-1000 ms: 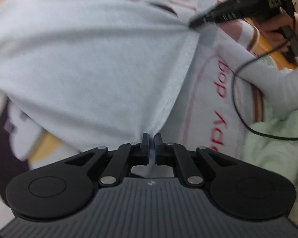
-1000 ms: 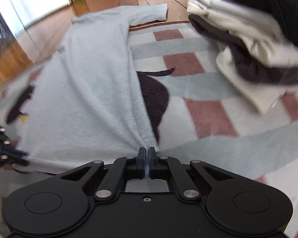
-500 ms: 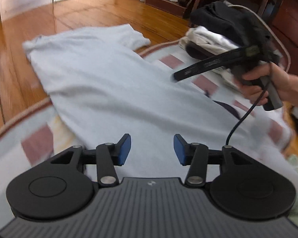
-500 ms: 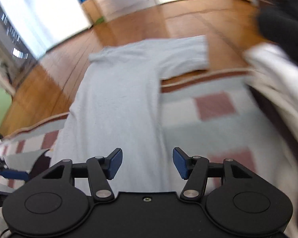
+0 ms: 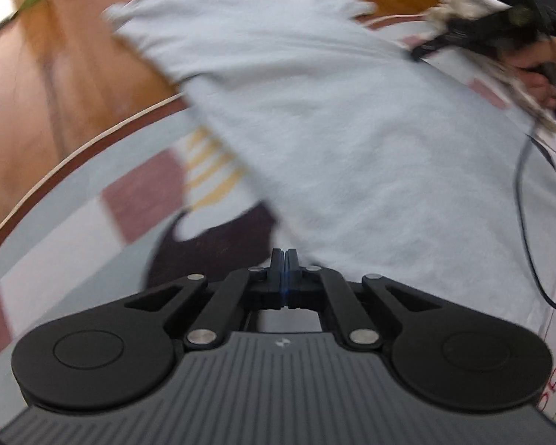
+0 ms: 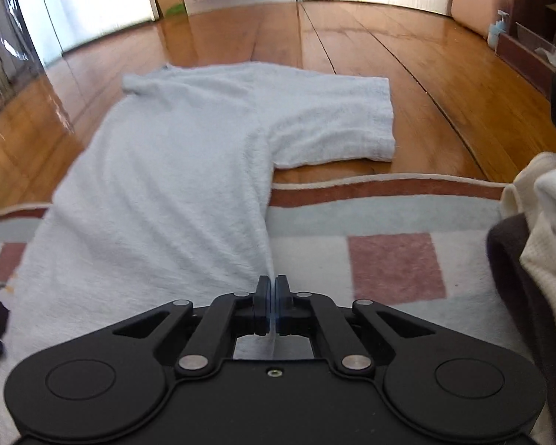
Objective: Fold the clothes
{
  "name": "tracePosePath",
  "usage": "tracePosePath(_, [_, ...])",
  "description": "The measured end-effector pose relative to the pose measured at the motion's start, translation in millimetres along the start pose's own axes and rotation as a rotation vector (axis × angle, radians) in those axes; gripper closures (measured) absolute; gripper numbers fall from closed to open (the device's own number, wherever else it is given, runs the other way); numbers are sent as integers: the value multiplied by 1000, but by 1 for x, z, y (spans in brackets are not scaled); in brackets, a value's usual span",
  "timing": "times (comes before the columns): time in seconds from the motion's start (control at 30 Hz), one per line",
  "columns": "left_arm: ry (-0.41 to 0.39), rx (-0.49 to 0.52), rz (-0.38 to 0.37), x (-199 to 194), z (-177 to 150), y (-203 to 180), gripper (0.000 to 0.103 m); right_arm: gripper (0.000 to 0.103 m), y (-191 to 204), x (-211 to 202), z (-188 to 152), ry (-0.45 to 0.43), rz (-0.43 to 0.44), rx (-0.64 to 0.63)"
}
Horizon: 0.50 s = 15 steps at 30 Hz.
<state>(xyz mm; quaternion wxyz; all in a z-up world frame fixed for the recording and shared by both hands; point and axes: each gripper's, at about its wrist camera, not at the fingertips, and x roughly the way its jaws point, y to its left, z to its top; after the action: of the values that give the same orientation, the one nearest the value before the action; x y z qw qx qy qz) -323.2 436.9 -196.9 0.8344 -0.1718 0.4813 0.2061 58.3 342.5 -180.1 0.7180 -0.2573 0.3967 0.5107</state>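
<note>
The right claw [image 6: 271, 289] is pinched on the right side edge of the one pale grey T-shirt [image 6: 166, 170]; the left claw [image 5: 284, 261] is pinched on its left edge. Both jaws have just been closing after a release, so a fresh grip for the next fold is judged taken. The shirt is spread across rug [image 6: 396, 263] and floor [image 6: 352, 37]; one clothes pile [image 6: 537, 230] is seen.

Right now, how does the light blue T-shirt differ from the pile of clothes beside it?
The T-shirt lies spread flat, half on the rug and half on the wood floor; the pile is heaped up. The T-shirt is one pale colour; the pile mixes cream, dark brown and black. Both are fabric.
</note>
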Motion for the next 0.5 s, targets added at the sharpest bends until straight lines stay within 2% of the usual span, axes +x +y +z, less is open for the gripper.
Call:
tracePosePath(0.03, [-15,-13,-18,-5,4,5,103,95,-2,-1,7,43,-15,-6])
tracePosePath(0.07, [-35,-24,-48,-9,12,10,103,92,-5,-1,15,91,-21,-6])
tracePosePath(0.1, [-58,-33,-84,-12,20,16,101,91,-11,-4,26,130,9,18])
tracePosePath(0.13, [-81,-42,-121,-15,29,22,100,83,-19,-9,40,161,61,65])
tracePosePath(0.17, [-97,-30,-122,-15,40,24,100,73,-28,-14,55,190,111,132])
tracePosePath(0.2, [-110,-4,-104,-13,53,26,99,55,-38,-19,71,218,149,217])
tracePosePath(0.23, [-122,17,-93,-10,67,27,98,46,-45,-22,87,238,174,309])
tracePosePath(0.3, [-136,24,-129,2,92,32,95,45,-57,-23,115,280,208,483])
tracePosePath(0.37, [-140,11,-177,17,112,35,94,42,-57,-16,131,331,170,530])
tracePosePath(0.47, [-135,20,-221,41,134,34,93,42,-36,3,145,354,46,344])
tracePosePath(0.5, [-124,23,-217,50,139,34,93,42,-34,9,145,332,65,324])
